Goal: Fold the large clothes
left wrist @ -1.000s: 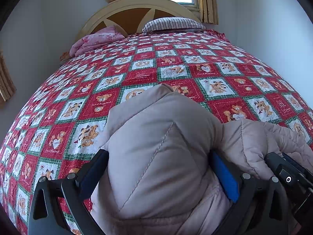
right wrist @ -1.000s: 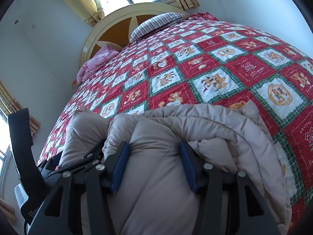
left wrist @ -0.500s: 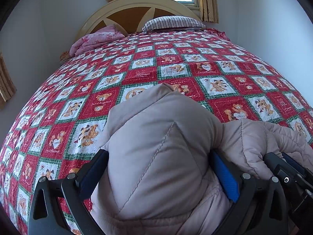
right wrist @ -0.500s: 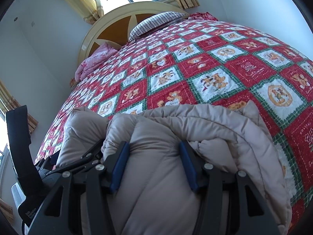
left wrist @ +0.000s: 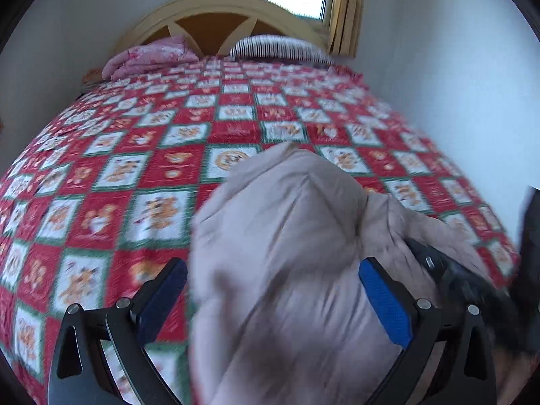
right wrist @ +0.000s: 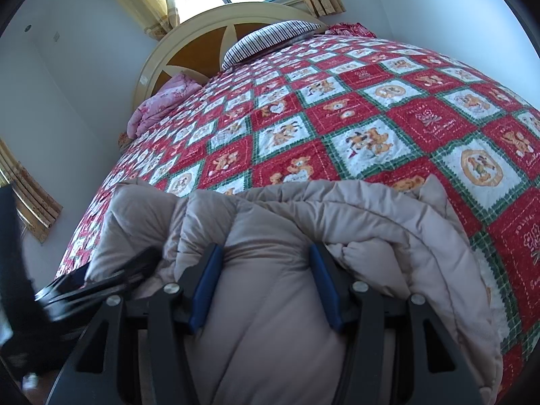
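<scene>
The right gripper [right wrist: 265,281] is clamped on a fold of the puffy beige quilted coat [right wrist: 287,243]. The left gripper [left wrist: 273,298] straddles another bulge of it; its left pad stands clear, so I cannot tell if it grips. The coat lies bunched at the near edge of the red patchwork bedspread [right wrist: 371,118]. Folding looks partly done, with flattening and final folds left.

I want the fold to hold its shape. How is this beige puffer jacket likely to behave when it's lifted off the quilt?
The puffer jacket would probably sag and drape rather than stay stiff: it bulges softly around the right gripper. Its puffy quilting suggests it is light for its bulk and may spring open. The smooth shell could slip.
</scene>
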`<state>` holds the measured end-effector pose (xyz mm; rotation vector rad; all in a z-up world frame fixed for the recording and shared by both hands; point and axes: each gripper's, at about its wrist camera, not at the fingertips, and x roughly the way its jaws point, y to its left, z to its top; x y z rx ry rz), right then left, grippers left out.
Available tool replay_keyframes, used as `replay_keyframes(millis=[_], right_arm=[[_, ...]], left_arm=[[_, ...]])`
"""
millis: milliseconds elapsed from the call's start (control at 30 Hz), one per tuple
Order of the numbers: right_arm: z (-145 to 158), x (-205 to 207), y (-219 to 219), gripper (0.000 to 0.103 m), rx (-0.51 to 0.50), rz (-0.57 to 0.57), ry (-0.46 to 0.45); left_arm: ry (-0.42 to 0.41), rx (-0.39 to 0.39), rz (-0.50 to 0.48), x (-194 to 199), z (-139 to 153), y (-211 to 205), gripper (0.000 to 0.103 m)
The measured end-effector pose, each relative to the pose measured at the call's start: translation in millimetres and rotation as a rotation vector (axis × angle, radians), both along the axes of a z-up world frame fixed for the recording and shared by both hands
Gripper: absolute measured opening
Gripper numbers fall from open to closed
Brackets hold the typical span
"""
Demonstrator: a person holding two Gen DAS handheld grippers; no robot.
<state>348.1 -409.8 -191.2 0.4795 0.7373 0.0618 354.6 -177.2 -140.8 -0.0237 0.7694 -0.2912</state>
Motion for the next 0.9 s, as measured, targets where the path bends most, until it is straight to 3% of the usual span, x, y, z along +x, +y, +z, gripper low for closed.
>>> replay_keyframes(millis=[67, 167, 233, 267, 300, 333, 367, 433, 533, 600, 700, 833, 900], right_arm=[[0, 0, 0, 0.058, -0.003, 0.001, 0.0], [7, -2, -4, 0.063, 0.021, 0.019, -0.001], [27, -17, -12, 0.074, 0.05, 0.028, -0.028], [37, -24, -13, 0.088, 0.049, 0.026, -0.058], [55, -39, -19, 0.098, 0.018, 0.005, -0.119], [67, -50, -23, 0.101, -0.029, -0.016, -0.159], [79, -60, -32, 0.102, -0.101, -0.034, -0.182], [80, -61, -49, 0.102, -0.135, -0.024, -0.138], [56, -54, -83, 0.101, -0.051, 0.011, -0.019], [31, -49, -95, 0.099, -0.053, 0.031, 0.07], [2, -45, -100, 0.096, 0.075, 0.104, 0.105], [-23, -40, -105, 0.09, 0.284, 0.185, 0.083], [-28, -40, -101, 0.088, 0.289, 0.204, 0.074]], left_arm=[[-0.01, -0.036, -0.034, -18, 3, 20, 0.102], [0.061, -0.128, -0.134, -30, -10, 45, 0.102], [0.083, -0.162, -0.164, -32, -17, 52, 0.102], [0.103, -0.207, -0.207, -34, -21, 55, 0.102], [0.12, -0.232, -0.235, -34, -25, 55, 0.102], [0.132, -0.242, -0.248, -33, -28, 52, 0.102], [0.138, -0.261, -0.263, -34, -31, 51, 0.102], [0.135, -0.287, -0.274, -36, -34, 53, 0.102], [0.141, -0.327, -0.276, -37, -41, 57, 0.102], [0.144, -0.333, -0.282, -37, -45, 55, 0.102], [0.151, -0.333, -0.281, -35, -48, 51, 0.102], [0.135, -0.327, -0.294, -39, -46, 42, 0.102], [0.12, -0.323, -0.301, -40, -43, 36, 0.101]])
